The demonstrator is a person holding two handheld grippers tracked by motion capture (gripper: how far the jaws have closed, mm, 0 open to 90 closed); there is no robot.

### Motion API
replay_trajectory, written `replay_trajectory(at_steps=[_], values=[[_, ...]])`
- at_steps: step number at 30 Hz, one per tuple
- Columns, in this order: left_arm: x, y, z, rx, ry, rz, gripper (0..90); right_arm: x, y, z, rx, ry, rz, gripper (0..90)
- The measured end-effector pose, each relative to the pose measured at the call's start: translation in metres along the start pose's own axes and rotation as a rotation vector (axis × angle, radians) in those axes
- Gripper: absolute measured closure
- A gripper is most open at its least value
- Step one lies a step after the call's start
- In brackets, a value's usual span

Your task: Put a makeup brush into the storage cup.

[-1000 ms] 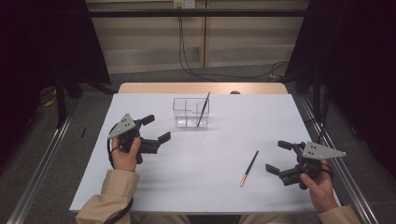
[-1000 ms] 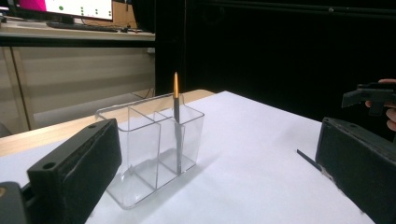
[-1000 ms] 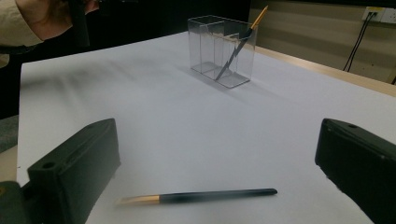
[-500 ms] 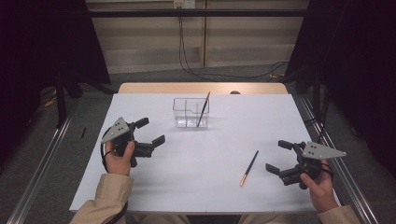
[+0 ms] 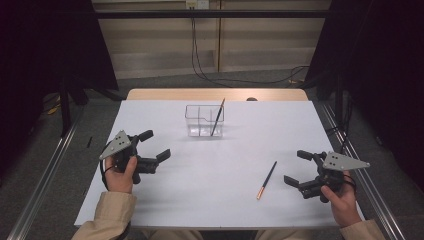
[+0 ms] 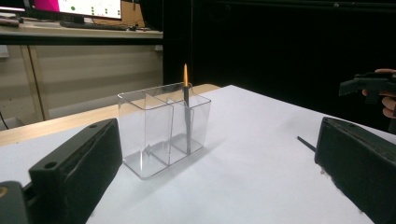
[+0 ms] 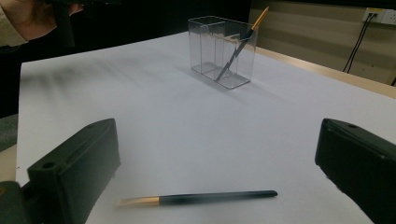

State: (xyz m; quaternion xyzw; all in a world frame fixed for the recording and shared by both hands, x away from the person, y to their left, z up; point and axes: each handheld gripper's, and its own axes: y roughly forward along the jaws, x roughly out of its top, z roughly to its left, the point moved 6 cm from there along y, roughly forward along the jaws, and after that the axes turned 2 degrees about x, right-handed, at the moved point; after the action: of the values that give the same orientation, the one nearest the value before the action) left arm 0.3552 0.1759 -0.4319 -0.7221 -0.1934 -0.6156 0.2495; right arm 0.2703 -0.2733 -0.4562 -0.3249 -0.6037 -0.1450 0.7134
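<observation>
A clear plastic holder (image 5: pixel 204 120) with compartments stands at the back middle of the white table; one dark pen with a gold tip (image 5: pixel 217 117) leans in its right compartment. The holder (image 6: pixel 163 129) and the pen (image 6: pixel 186 112) stand ahead of the left gripper's jaws. A second dark pen with a copper end (image 5: pixel 266 180) lies flat on the table at front right, and this pen (image 7: pixel 201 199) lies between the right gripper's jaws. My left gripper (image 5: pixel 154 147) is open and empty at the left. My right gripper (image 5: pixel 297 168) is open and empty, just right of the lying pen.
The white sheet (image 5: pixel 150 215) covers the table, with a strip of wooden tabletop (image 5: pixel 150 94) behind it. Metal rails (image 5: pixel 45 185) run along both sides. Cables (image 5: pixel 200 55) hang at the back wall.
My left gripper has drawn back toward the front left of the table, away from the holder. The right gripper and both pens have not moved.
</observation>
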Motion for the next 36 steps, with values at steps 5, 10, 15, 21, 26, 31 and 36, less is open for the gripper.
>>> replay_trajectory(at_steps=[5,10,15,21,26,31,36], values=[[-0.002,-0.006,0.0,0.007,-0.004,0.001,0.7,0.001,0.001,0.0,0.0,0.0,-0.001,0.0],[-0.007,-0.013,0.0,0.011,-0.008,0.011,0.7,0.001,0.002,0.0,0.003,-0.001,-0.002,0.0],[-0.009,-0.021,0.0,0.018,-0.013,0.013,0.7,0.002,0.004,0.001,0.008,0.004,-0.002,0.0],[-0.011,-0.027,-0.002,0.022,-0.011,0.018,0.7,0.002,0.005,0.0,0.012,0.002,-0.002,0.0],[-0.013,-0.031,-0.002,0.023,-0.012,0.021,0.7,0.003,0.004,-0.001,0.008,0.007,-0.006,0.0],[-0.014,-0.034,-0.003,0.023,-0.018,0.021,0.7,0.002,0.004,-0.001,0.008,0.006,-0.005,0.0],[-0.015,-0.039,-0.003,0.029,-0.019,0.019,0.7,0.002,0.002,-0.001,0.003,0.007,-0.003,0.0]])
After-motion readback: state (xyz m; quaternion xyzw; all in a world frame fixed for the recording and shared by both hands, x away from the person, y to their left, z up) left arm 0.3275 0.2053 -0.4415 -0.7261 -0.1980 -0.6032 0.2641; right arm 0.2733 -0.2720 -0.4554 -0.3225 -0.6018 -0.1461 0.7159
